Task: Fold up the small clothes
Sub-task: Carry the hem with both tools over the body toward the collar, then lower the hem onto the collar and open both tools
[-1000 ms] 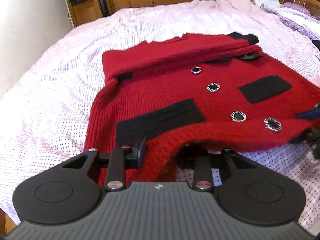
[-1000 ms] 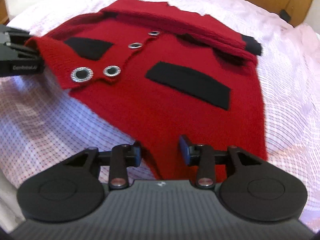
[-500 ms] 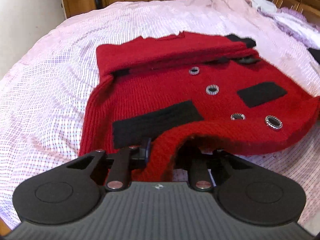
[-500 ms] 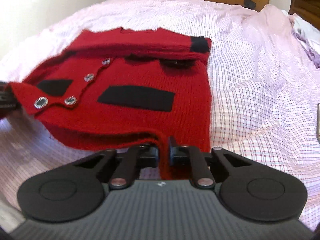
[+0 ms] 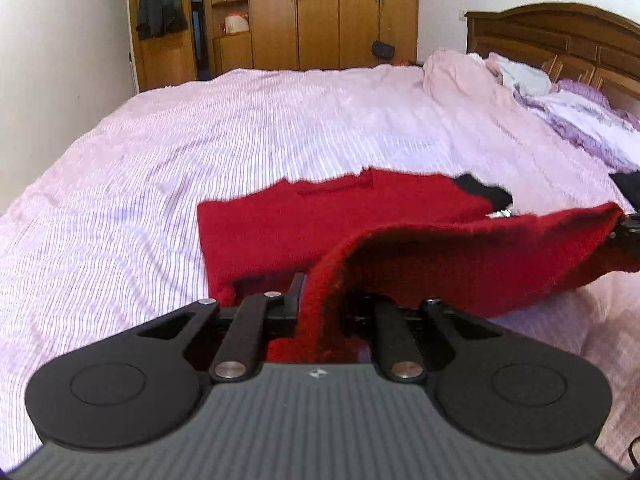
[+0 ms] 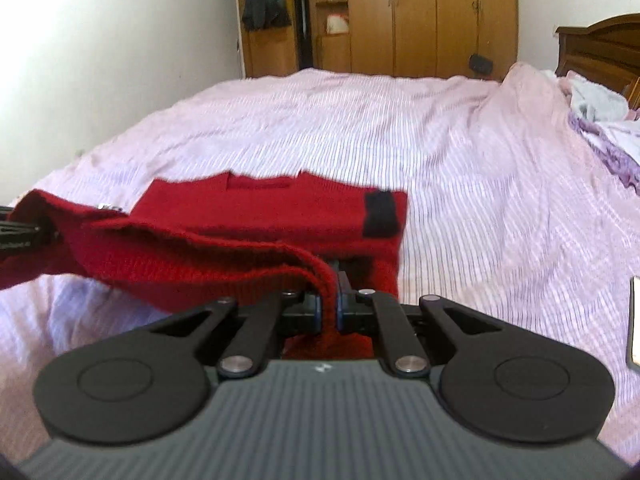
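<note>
The lifted hem of the red knit sweater (image 5: 460, 256) hides the garment's front and its black patches. It also covers the right finger of the left tongs (image 5: 320, 304). At the picture's right edge only a sliver of the right tongs (image 5: 628, 232) shows. A flat object (image 6: 634, 324) is cut off, unidentifiable.

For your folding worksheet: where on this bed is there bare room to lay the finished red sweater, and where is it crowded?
Free: the bedsheet between the red sweater and the wardrobe; also its wall-side strip. Crowded: the clothes pile by the headboard.
</note>
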`<move>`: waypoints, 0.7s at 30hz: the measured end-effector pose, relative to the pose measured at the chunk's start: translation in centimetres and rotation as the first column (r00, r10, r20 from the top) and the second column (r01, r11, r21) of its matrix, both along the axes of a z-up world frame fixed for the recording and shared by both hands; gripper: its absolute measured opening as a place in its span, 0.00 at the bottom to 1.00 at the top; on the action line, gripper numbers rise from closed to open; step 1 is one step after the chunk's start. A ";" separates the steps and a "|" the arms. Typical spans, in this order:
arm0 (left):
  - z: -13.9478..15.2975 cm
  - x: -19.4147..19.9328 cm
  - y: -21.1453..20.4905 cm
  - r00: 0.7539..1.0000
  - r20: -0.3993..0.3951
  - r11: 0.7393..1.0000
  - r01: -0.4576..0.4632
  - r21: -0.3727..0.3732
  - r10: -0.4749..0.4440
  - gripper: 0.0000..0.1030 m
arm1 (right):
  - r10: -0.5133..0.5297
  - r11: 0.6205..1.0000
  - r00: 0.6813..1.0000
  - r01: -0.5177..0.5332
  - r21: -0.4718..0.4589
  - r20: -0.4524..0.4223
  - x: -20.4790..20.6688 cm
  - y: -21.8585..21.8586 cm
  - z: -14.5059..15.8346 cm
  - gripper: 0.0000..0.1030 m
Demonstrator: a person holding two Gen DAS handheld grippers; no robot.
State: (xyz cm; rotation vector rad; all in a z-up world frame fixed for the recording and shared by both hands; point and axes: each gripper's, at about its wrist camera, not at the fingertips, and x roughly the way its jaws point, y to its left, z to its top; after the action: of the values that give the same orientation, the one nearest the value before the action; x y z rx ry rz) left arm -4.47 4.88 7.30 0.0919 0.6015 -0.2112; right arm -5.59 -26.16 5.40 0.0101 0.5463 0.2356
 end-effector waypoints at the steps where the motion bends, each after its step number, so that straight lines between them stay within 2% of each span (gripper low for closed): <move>1: 0.3 0.5 -0.1 1.000 0.009 1.000 0.002 0.005 -0.002 0.14 | -0.005 1.000 1.000 0.005 0.003 0.008 0.5 0.1 0.2 0.09; 10: 2.1 7.8 -0.2 0.999 0.031 0.998 0.009 0.055 -0.011 0.14 | -0.057 0.998 0.996 0.055 0.029 0.065 5.3 0.4 1.7 0.09; 15: 2.0 11.9 -0.7 0.999 0.046 0.997 -0.007 0.078 0.004 0.14 | -0.087 0.996 0.992 0.087 0.006 0.094 8.5 1.4 2.0 0.09; 21: 0.1 16.7 -0.5 1.000 0.004 0.997 -0.008 0.079 0.007 0.14 | -0.121 0.993 0.991 0.121 0.001 0.063 13.2 2.0 0.4 0.09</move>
State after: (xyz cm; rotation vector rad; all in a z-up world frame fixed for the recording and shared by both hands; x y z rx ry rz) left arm 12.26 4.42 7.38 0.1662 0.6060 -0.1798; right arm 7.62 -24.18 5.83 0.0331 0.4817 0.1167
